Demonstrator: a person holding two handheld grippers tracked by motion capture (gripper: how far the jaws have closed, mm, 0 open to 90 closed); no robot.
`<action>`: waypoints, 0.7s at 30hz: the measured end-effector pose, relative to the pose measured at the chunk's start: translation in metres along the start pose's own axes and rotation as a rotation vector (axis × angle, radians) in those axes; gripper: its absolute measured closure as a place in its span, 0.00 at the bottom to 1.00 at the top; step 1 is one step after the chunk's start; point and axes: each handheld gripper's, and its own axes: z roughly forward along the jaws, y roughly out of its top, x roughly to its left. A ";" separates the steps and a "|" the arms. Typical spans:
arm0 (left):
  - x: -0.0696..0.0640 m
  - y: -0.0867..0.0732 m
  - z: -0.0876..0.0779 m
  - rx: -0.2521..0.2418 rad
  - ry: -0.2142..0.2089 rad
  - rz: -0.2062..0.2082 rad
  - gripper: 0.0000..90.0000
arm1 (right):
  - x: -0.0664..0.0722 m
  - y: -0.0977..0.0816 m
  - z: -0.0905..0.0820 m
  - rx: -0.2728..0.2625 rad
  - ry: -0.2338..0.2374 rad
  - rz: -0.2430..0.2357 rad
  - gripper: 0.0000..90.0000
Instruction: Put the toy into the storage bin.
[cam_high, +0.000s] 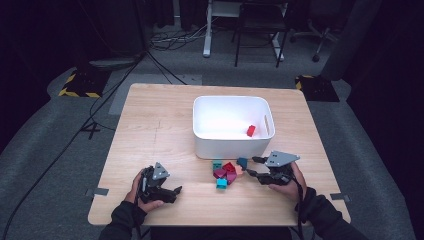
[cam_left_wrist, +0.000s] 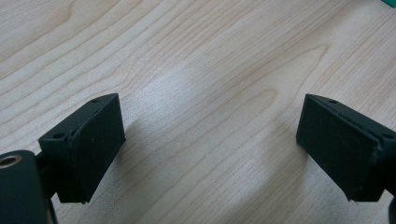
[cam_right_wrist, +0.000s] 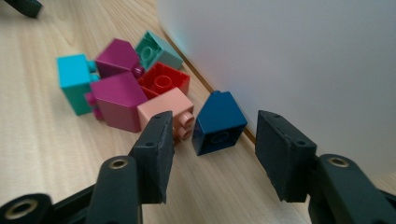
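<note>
High view: the right hand-held gripper (cam_high: 251, 166) sits lower right of centre, jaws apart around the dark blue block (cam_high: 242, 162), at the edge of a little pile of blocks (cam_high: 225, 173) just in front of the white bin (cam_high: 202, 135). One red block (cam_high: 250, 131) lies in the bin. The left hand-held gripper (cam_high: 176, 190) rests at lower left, well apart from the pile.

Left gripper view: jaws wide, just bare table (cam_left_wrist: 210, 70) between them.

Right gripper view: the blue block (cam_right_wrist: 218, 122) lies between the pads, not pinched, beside a pink block (cam_right_wrist: 169, 111).
</note>
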 end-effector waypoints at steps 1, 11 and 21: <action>0.000 0.000 0.000 0.000 0.000 -0.001 0.09 | -0.001 -0.001 0.004 0.008 -0.008 -0.008 0.54; 0.000 0.000 0.000 0.000 -0.001 -0.001 0.09 | -0.001 0.001 0.022 0.033 -0.026 -0.032 0.55; 0.000 0.000 0.000 0.000 -0.002 -0.001 0.09 | 0.000 0.003 0.034 0.051 0.005 -0.019 0.62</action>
